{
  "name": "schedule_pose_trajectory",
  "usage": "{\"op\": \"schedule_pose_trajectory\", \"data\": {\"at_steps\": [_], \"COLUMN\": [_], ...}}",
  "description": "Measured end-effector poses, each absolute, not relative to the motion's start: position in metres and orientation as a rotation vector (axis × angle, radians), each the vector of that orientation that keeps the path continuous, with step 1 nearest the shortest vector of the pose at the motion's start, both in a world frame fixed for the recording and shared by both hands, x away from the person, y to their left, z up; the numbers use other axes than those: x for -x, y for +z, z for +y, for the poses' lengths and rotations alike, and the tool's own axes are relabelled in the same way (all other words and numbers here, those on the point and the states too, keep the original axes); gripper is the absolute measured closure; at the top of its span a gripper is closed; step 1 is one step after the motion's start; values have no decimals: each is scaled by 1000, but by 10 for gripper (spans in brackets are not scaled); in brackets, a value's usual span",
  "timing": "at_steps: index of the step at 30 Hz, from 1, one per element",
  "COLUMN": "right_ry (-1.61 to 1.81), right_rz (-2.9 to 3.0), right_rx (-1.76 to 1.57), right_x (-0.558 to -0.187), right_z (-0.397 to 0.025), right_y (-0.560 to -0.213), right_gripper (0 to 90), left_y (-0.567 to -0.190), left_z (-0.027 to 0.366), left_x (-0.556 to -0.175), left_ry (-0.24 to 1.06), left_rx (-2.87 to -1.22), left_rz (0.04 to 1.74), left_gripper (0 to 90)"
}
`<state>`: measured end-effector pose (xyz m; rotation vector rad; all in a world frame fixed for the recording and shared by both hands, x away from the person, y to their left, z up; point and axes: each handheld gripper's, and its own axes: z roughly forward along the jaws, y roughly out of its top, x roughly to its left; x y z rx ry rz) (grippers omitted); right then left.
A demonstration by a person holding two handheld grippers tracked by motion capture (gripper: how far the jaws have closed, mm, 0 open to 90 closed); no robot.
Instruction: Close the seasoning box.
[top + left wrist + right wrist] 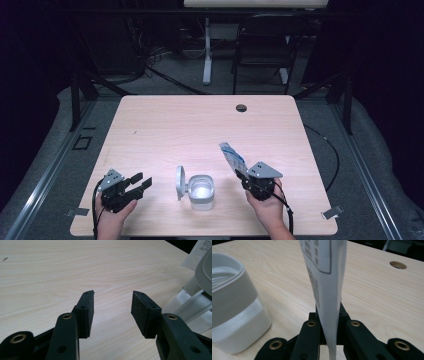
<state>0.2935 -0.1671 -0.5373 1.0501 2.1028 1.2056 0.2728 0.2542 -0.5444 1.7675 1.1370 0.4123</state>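
Note:
A clear square container [201,190] with a grey rim stands near the table's front edge, its round hinged lid [180,183] flipped up on its left side. My right gripper [246,176] is shut on a flat white and blue packet [231,155] that rises from its jaws, tilted up and left. In the right gripper view the packet [325,282] stands upright between the jaws, with the container [234,305] at the left. My left gripper [141,181] rests open left of the container, nothing between its pads [87,311]; the container [192,305] shows at that view's right edge.
The light wooden table [200,125] has a round cable hole [241,108] near its far edge. A black chair [262,45] and a table leg stand on the floor beyond. Black frame posts flank the table on both sides.

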Motion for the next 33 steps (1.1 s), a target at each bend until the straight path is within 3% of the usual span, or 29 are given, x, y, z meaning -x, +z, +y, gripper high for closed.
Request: {"op": "schedule_pose_trajectory", "data": {"at_steps": [33], "right_ry": [1146], "right_rz": [2056], "right_rx": [-1411], "right_x": [-318], "right_z": [-174], "right_y": [-563], "right_gripper": [850], "left_y": [-541], "left_z": [254], "left_x": [-269], "left_ry": [415], "left_rx": [-1762], "left_rz": [1129], "left_gripper": [536]}}
